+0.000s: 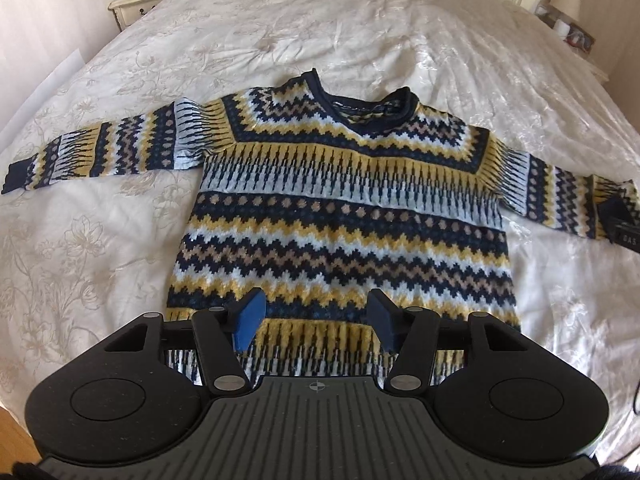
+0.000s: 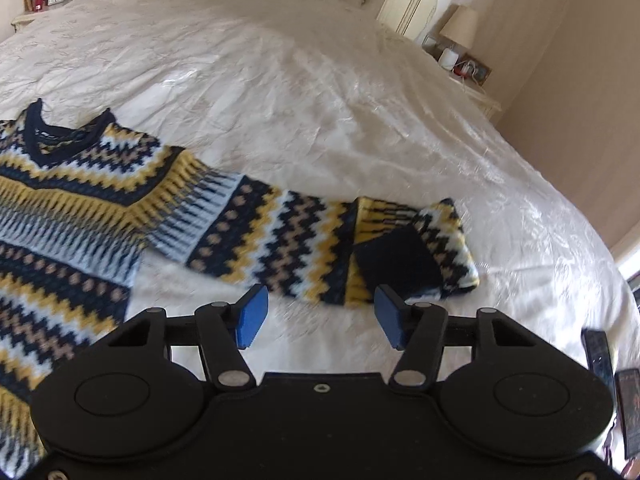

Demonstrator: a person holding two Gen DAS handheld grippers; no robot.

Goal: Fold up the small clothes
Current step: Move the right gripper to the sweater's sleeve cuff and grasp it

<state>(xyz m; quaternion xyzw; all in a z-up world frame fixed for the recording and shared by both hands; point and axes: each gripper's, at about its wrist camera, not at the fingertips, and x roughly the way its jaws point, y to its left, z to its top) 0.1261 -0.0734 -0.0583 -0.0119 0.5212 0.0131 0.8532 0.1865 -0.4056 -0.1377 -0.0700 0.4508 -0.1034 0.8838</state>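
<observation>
Both pairs of jaws stand spread wide with nothing between them. The left gripper hangs over the lower middle of the frame, above the hem of the sweater, which lies flat, front up, on the bed with its collar toward the top of the frame. One sleeve stretches straight out to the left edge of the frame. In the right wrist view, the right gripper hovers low, just short of the other sleeve, whose cuff is turned back on itself at centre right. Folding looks hardly begun: I judge the sleeves come first. The next move likely calls for the right jaws to drop onto that doubled cuff, close, and carry the sleeve across the chest. Both grippers point up the bed, tilted downward.
</observation>
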